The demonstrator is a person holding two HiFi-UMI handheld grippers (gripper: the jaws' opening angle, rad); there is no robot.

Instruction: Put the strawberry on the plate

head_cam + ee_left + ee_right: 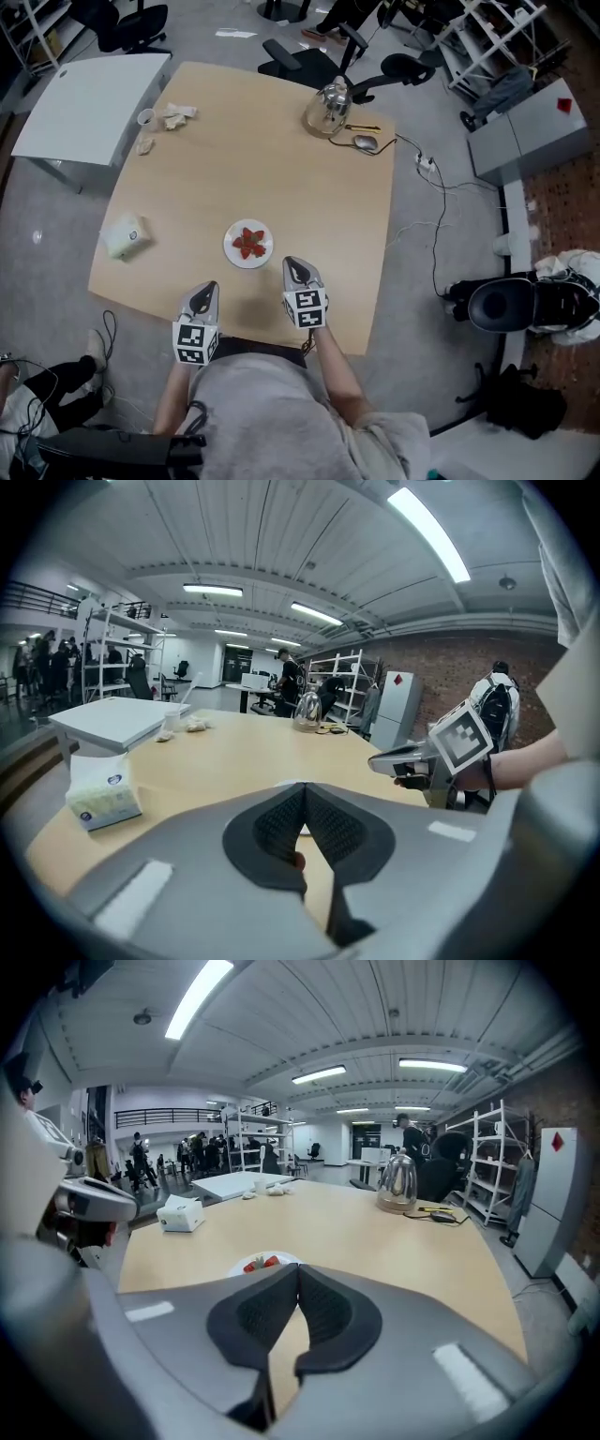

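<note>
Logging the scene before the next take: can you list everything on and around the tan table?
table: one, tan, centre
plate: one, white, near edge, just ahead of the grippers
strawberries: small cluster, red, on the plate
tissue pack: one, white-green, left edge
kettle: one, silver, far side
mouse: one, grey, beside the kettle
white table: one, far left
left gripper: grey, jaws together, near-left of the plate
right gripper: grey, jaws together, near-right of the plate

Grey T-shirt (272, 412); left hand-held gripper (207, 289) and right hand-held gripper (295, 266) bear black-and-white marker cubes (192, 342).
</note>
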